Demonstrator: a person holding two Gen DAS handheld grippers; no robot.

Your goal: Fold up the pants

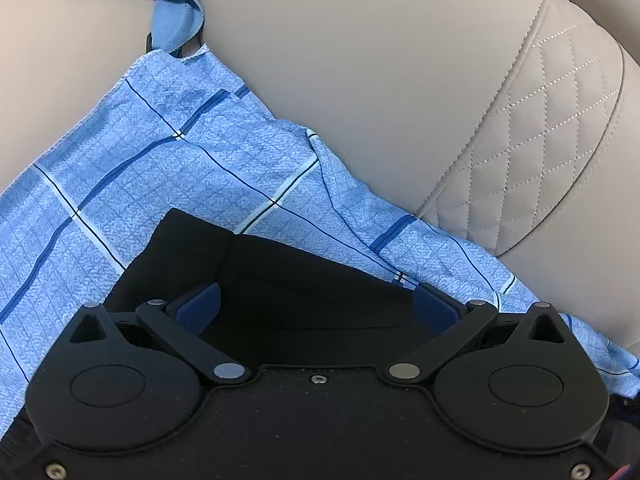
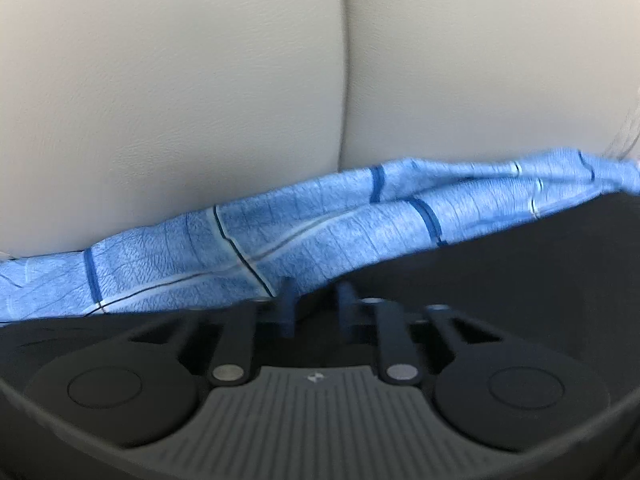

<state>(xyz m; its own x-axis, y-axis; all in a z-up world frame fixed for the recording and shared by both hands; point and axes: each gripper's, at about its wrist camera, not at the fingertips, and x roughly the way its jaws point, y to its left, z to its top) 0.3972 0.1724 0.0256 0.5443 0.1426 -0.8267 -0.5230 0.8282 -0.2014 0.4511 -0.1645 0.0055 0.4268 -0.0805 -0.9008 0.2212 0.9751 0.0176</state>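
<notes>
Black pants point(image 1: 280, 280) lie between the left gripper's point(image 1: 316, 304) released jaws, over a blue checked cloth point(image 1: 160, 168) on the sofa point(image 1: 380, 80). Right gripper point(image 2: 314, 304) looks nearly clenched, grasp uncertain. Better to pinch both layers squarely at the hem before lifting.

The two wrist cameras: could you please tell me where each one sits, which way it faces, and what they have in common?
Left wrist: on the left gripper, looking forward over its wide-spread fingers at black pants on a blue checked cloth, beige sofa cushions behind.
Right wrist: on the right gripper, looking low along nearly closed fingers at the cloth's bunched edge and the sofa backrest; blurred.
Shared: the cloth, dark fabric, the sofa. Only the grippers show in either view.
</notes>
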